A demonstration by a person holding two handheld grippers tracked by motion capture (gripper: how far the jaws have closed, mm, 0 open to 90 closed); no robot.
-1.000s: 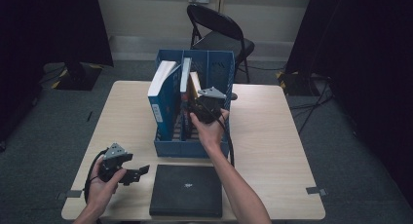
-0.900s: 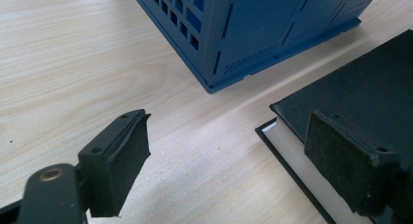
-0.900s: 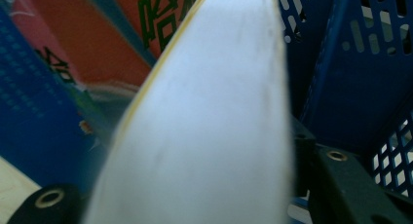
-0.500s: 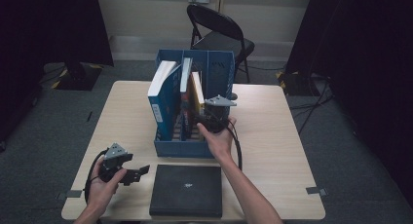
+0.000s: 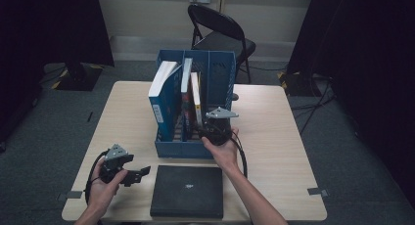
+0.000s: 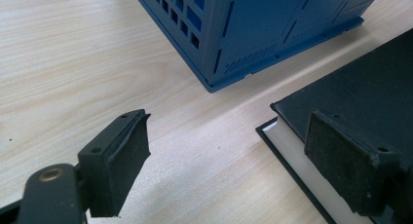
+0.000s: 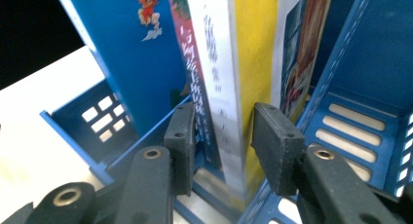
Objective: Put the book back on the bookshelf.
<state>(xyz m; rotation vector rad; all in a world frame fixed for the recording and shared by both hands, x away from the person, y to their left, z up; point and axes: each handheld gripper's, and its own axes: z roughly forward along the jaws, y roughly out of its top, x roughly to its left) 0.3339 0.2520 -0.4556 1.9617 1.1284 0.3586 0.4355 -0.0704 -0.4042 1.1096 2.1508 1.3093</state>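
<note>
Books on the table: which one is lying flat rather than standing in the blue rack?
The black book at the near table edge lies flat, cover up. The other books stand upright in the blue rack, where the right gripper reaches.

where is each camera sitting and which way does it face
High view: above the person's side, looking forward and down on the table; both forearms, left gripper and right gripper show.
Left gripper view: on that gripper, facing the black book; open jaws show.
Right gripper view: facing the yellow book between its jaws.
All share the blue rack.
</note>
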